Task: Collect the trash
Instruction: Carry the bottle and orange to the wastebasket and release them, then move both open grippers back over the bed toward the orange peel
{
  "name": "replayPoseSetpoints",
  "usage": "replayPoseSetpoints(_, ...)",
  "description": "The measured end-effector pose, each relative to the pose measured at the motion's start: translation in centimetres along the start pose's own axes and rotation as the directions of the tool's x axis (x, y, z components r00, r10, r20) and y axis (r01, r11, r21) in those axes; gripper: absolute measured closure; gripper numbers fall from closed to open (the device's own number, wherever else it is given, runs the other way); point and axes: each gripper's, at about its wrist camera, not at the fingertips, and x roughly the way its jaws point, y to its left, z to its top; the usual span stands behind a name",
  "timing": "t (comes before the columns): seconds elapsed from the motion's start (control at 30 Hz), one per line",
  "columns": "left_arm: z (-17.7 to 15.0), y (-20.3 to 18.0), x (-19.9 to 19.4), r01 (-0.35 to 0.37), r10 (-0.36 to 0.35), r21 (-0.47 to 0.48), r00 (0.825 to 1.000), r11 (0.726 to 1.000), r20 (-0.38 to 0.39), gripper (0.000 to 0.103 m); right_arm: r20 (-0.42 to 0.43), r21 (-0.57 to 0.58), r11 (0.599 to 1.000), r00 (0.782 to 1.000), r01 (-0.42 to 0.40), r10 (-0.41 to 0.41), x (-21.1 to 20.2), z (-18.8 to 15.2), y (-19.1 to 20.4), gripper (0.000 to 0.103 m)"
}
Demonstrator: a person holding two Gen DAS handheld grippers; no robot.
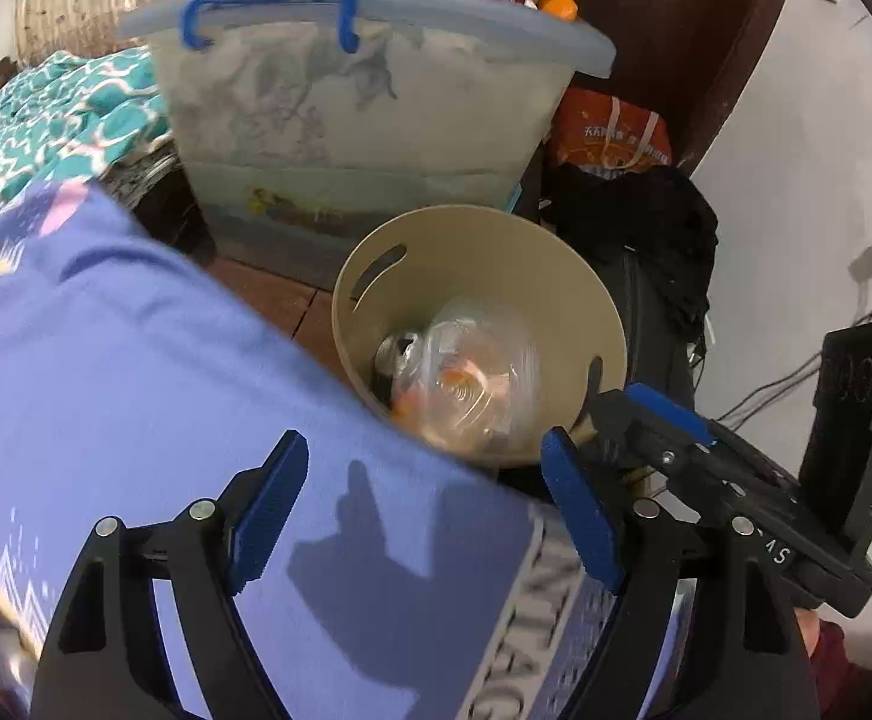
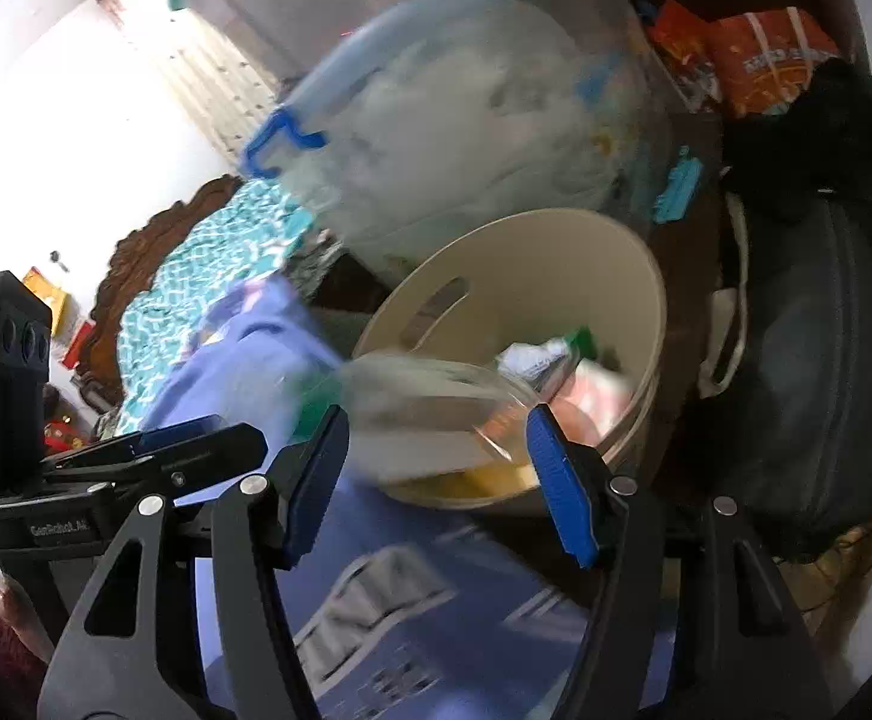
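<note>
Left gripper (image 1: 424, 510) and right gripper (image 2: 436, 480): black plastic linkage arms with triangular cut-outs and silver pivot screws, fingers faced with ribbed blue pads (image 1: 268, 510), white lettering on the body, a black housing (image 1: 856, 420) with green indicator light, and a dark red sleeve (image 1: 832, 648).

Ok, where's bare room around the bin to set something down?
Little. A strip of brown floor shows between the purple cloth, the clear storage tub and the beige bin. The cloth itself is bare beneath the open left tool. Right of the bin is crowded with black bags. The bin already holds clear plastic trash.
</note>
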Motion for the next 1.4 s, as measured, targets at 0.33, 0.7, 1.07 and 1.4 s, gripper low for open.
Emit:
replayPoseSetpoints(0.33, -11.6, 4.8, -6.0, -0.058, 0.059, -0.122, 0.998, 0.991, 0.006, 0.027, -0.064, -0.119, 0.988, 0.993, -0.103, 0.096, -1.3, -7.3, 7.9, 0.039)
replayPoseSetpoints(0.7, -22.1, 10.2, -12.8, -0.184, 0.209, -0.308, 0.977, 0.933, 0.049, 0.027, -0.239, -0.209, 0.954, 0.957, -0.215, 0.163, -0.1, -13.9, 15.1, 0.039)
replayPoseSetpoints(1.07, -27.0, 12.0, -15.9, -0.288, 0.337, -0.397, 0.94, 0.871, 0.056, 0.027, -0.29, -0.26, 0.938, 0.945, -0.228, 0.15, -0.2, -16.8, 18.3, 0.035)
replayPoseSetpoints(1.4, -28.0, 12.7, -16.9, -0.31, 0.375, -0.427, 0.924, 0.849, 0.074, 0.027, -0.299, -0.301, 0.927, 0.945, -0.225, 0.132, -0.4, -17.8, 19.9, 0.034)
